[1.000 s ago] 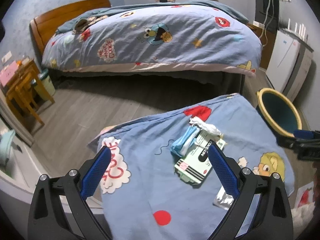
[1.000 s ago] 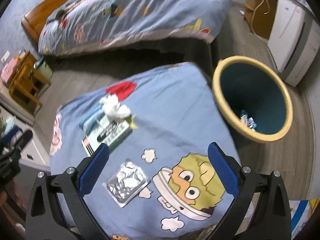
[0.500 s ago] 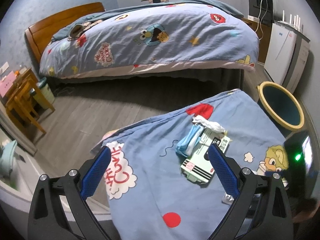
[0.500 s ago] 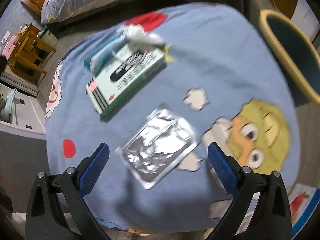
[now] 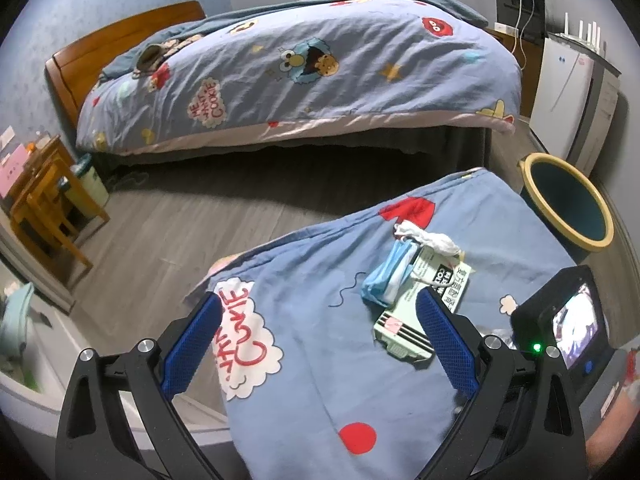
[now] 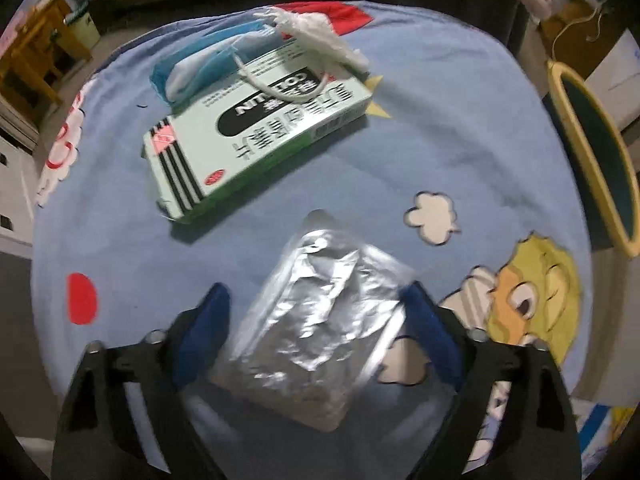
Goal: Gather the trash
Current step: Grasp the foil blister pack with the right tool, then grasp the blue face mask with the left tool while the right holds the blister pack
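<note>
A silver foil packet [image 6: 324, 316] lies on the blue cartoon cloth [image 6: 440, 128]. My right gripper [image 6: 316, 304] is open and low over the packet, one finger on each side of it. Beyond lie a green medicine box [image 6: 256, 136], a blue face mask [image 6: 200, 64] and a crumpled white tissue [image 6: 320, 28]. The left wrist view shows the box [image 5: 424, 300], the mask [image 5: 386, 280] and the tissue [image 5: 428, 238]. My left gripper [image 5: 320, 328] is open and empty above the cloth's near side. The right gripper's camera body [image 5: 568, 320] shows at the right.
A yellow-rimmed teal bin [image 5: 568, 200] stands on the floor right of the cloth-covered surface; it also shows in the right wrist view [image 6: 592, 148]. A bed [image 5: 300, 68] with a matching duvet lies beyond. Wooden stools [image 5: 44, 200] stand at the left. A white appliance [image 5: 564, 92] stands at the far right.
My right gripper has dropped toward the foil packet, which now sits between its fingers. My left gripper has drawn back a little; the right gripper's camera now shows in its view.
</note>
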The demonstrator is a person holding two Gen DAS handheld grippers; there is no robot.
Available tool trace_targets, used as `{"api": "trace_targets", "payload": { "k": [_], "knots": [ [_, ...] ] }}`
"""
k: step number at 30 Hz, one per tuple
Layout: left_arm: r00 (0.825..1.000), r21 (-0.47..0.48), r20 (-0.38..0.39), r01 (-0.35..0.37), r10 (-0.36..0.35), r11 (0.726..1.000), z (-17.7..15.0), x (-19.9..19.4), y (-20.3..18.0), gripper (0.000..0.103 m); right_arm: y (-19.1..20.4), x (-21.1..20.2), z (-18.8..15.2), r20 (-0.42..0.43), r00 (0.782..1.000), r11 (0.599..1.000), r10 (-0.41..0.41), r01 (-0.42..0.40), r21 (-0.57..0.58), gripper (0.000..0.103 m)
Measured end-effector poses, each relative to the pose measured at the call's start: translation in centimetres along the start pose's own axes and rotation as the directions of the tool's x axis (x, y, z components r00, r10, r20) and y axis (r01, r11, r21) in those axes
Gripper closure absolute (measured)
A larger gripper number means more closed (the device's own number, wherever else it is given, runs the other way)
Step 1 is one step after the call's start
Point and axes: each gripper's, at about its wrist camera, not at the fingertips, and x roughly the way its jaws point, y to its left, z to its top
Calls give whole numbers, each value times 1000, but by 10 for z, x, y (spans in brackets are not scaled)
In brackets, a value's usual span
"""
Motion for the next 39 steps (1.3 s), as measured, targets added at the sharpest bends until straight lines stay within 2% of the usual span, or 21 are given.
{"api": "trace_targets", "payload": {
  "k": [4, 8, 9, 10, 13, 21, 26, 27, 28, 35, 39],
  "knots": [
    [1000, -1, -2, 7, -7, 1000, 2, 2, -2, 7, -12, -7, -4, -12, 1000, 1000, 16, -16, 13, 43],
    [1000, -1, -2, 17, -17, 1000, 5, 4, -5, 7, -33, -18, -3, -14, 999, 999, 33, -32, 40, 46],
    [1000, 2, -1, 20, -20, 1000, 6, 4, -7, 7, -38, -21, -2, -14, 999, 998, 39, -38, 44, 60],
    [1000, 4, 0, 20, -20, 1000, 7, 4, -8, 7, -41, -26, 0, -8, 998, 997, 57, -57, 50, 67],
    [1000, 9, 1, 24, -24, 1000, 9, 5, -13, 7, -55, -37, 3, 11, 997, 994, 83, -83, 64, 77],
    [999, 30, -4, 33, -33, 999, 15, 8, -28, 7, -88, -60, 5, 35, 997, 991, 67, -70, 116, 82],
    [1000, 53, -10, 30, -30, 998, 16, 10, -36, 7, -90, -38, -7, -45, 995, 990, 88, -83, 110, 82],
    [999, 56, -15, 29, -28, 998, 16, 11, -38, 7, -90, -35, -7, -51, 995, 991, 87, -81, 108, 90],
    [999, 58, -18, 29, -28, 998, 16, 12, -39, 7, -91, -36, -6, -49, 995, 991, 89, -84, 109, 91],
    [999, 83, -42, 24, -20, 996, 13, 18, -44, 7, -107, -80, 25, 50, 985, 979, 164, -169, 113, 91],
    [997, 59, -70, 26, -22, 998, 13, 27, -42, 7, -126, -106, 48, 110, 982, 983, 151, -161, 88, 91]
  ]
}}
